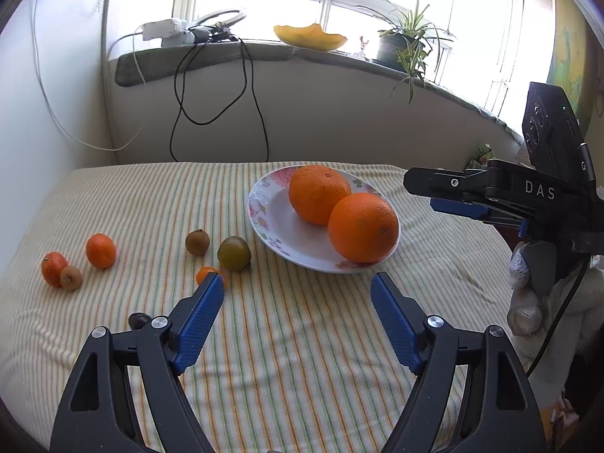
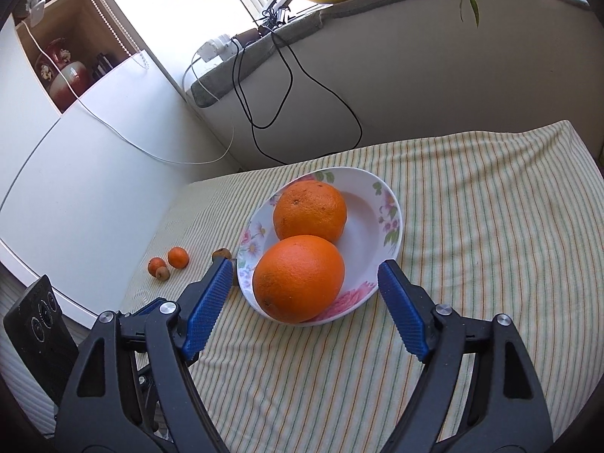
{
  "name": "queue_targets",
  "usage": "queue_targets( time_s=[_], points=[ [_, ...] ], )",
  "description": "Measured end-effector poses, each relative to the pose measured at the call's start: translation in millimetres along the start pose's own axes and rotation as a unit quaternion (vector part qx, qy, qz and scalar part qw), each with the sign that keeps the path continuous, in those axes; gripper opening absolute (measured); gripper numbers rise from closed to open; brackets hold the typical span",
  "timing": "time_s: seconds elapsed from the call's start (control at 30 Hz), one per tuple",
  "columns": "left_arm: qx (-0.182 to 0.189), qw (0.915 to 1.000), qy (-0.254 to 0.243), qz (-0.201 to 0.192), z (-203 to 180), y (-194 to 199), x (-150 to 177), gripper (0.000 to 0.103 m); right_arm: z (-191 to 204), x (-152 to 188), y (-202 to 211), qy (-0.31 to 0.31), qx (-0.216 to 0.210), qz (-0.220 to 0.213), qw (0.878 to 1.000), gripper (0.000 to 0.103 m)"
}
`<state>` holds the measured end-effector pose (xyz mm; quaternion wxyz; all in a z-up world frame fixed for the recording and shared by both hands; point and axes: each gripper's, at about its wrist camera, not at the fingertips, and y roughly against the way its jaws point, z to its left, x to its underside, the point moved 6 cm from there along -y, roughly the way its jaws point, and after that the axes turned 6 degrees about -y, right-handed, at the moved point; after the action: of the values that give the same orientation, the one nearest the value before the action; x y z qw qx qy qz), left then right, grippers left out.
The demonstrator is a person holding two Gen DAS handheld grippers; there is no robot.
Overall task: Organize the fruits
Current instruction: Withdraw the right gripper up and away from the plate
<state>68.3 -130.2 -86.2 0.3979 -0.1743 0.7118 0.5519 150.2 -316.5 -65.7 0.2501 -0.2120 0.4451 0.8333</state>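
Observation:
A white flowered plate [image 1: 264, 211] [image 2: 381, 226] on the striped cloth holds two large oranges [image 1: 363, 227] [image 2: 298, 278], touching each other. Left of the plate lie small fruits: two tangerines [image 1: 100, 250] [image 2: 178, 257], brown round fruits [image 1: 197, 242], a green-brown one [image 1: 234, 253] and a small orange one [image 1: 204, 274] partly behind my left finger. My left gripper [image 1: 298, 294] is open and empty, in front of the plate. My right gripper [image 2: 306, 283] is open and empty, its fingers on either side of the near orange; it also shows in the left wrist view [image 1: 453, 192].
A striped cloth [image 1: 287, 339] covers the table. A wall and windowsill [image 1: 264, 53] with cables, a yellow dish [image 1: 309, 37] and a potted plant [image 1: 400, 43] lie behind. A white cabinet [image 2: 75, 158] stands at the left.

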Motion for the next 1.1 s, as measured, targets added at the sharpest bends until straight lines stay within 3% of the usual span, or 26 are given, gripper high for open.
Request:
queue_targets(
  time_s=[0.27, 0.57, 1.1],
  points=[
    [-0.026, 0.9996, 0.015, -0.002, 27.5, 17.4, 11.8, 0.080, 33.4, 7.2, 5.6, 0.061, 0.001, -0.024, 0.998, 0.082],
    [-0.050, 0.9981, 0.034, -0.006, 58.2, 40.8, 28.9, 0.080, 84.9, 23.9, 3.9, 0.125, -0.032, -0.039, 0.991, 0.082],
    [-0.085, 0.9913, 0.100, 0.012, 118.1, 80.7, 85.2, 0.076, 126.5, 58.2, -28.7, 0.184, -0.053, 0.026, 0.981, 0.082]
  ],
)
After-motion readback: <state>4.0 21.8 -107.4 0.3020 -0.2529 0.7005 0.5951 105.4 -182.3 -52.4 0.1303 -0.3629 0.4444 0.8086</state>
